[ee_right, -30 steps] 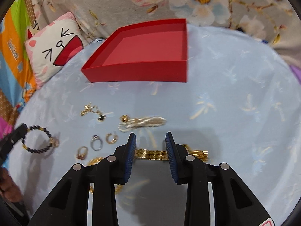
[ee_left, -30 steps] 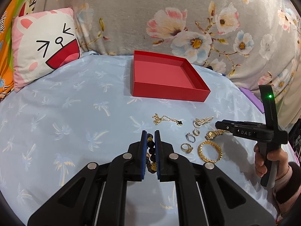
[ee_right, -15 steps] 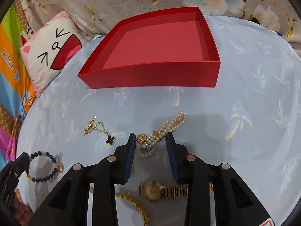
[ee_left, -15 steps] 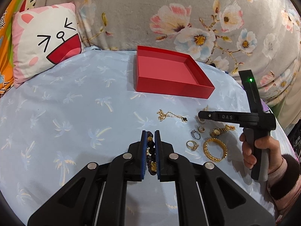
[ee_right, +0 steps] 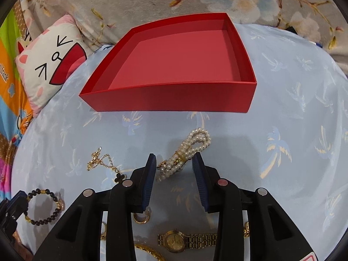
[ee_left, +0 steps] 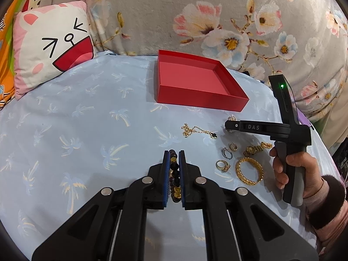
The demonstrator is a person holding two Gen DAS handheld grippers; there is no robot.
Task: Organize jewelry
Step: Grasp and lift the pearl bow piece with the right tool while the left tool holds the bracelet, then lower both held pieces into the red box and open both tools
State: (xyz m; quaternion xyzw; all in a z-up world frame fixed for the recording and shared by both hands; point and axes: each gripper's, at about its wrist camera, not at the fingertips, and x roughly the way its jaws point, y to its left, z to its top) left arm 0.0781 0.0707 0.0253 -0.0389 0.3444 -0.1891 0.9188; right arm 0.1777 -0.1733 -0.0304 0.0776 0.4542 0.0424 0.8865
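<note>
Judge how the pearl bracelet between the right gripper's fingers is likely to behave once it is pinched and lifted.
The pearl bracelet is several loose bead strands bunched at a gold clasp, so it will probably droop and swing rather than hold shape. The round, glossy beads may slip between the pads; the right gripper, just opening, straddles it near the clasp, likely the firmest spot.

Counted on the pale blue palm-print sheet [ee_left: 87, 130] — one open red cardboard box [ee_left: 195, 100], three rings [ee_left: 222, 165], three bracelets [ee_left: 249, 171], one gold wristwatch [ee_right: 176, 240], one gold chain necklace [ee_left: 195, 129].
</note>
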